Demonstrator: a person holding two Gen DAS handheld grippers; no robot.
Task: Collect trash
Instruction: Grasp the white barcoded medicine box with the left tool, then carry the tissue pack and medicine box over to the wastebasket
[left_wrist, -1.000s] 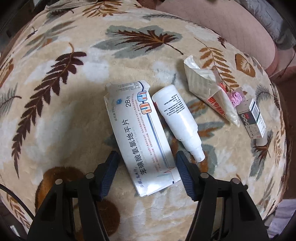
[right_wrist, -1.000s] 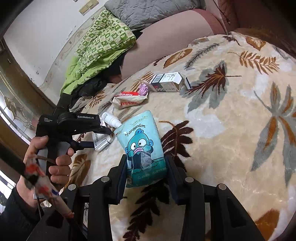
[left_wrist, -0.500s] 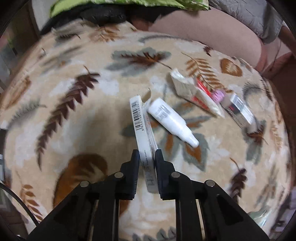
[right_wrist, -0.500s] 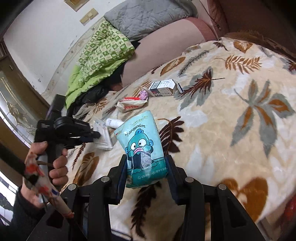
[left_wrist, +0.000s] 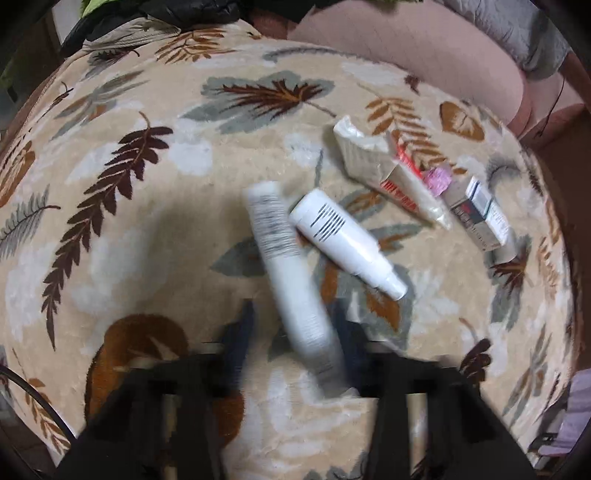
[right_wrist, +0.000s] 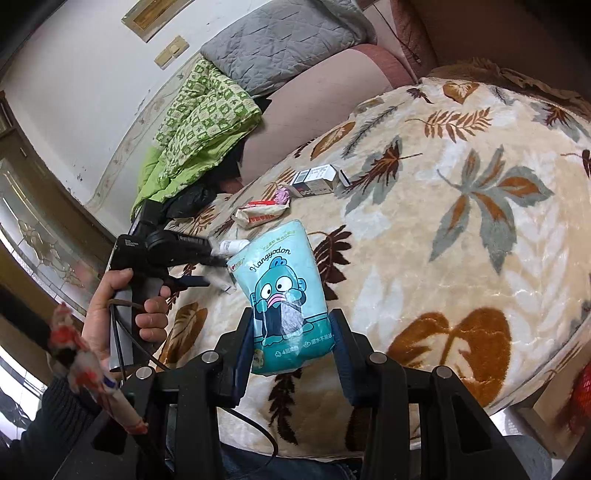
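A white medicine box (left_wrist: 291, 273) shows blurred and tilted between the spread fingers of my left gripper (left_wrist: 291, 314), above the leaf-print blanket (left_wrist: 147, 229). Just right of it lie a white bottle (left_wrist: 343, 240), a crumpled wrapper (left_wrist: 384, 173), a pink scrap (left_wrist: 437, 181) and a small carton (left_wrist: 480, 214). My right gripper (right_wrist: 291, 332) is shut on a teal Hangyodon pouch (right_wrist: 284, 295), held above the blanket. In the right wrist view a hand (right_wrist: 110, 306) holds the left gripper (right_wrist: 210, 271), its jaws apart around the blurred box.
A green quilt (right_wrist: 199, 125), a grey pillow (right_wrist: 280, 40) and a black bag (right_wrist: 188, 201) lie at the far side, by a pink cushion (right_wrist: 314, 99). The blanket's edge drops off at the lower right, beside something red (right_wrist: 581, 398).
The left gripper closed on the medicine box and lifted it edge-on; now its fingers have spread and the box tilts, blurred. The right gripper, still holding the pouch, rose slightly.
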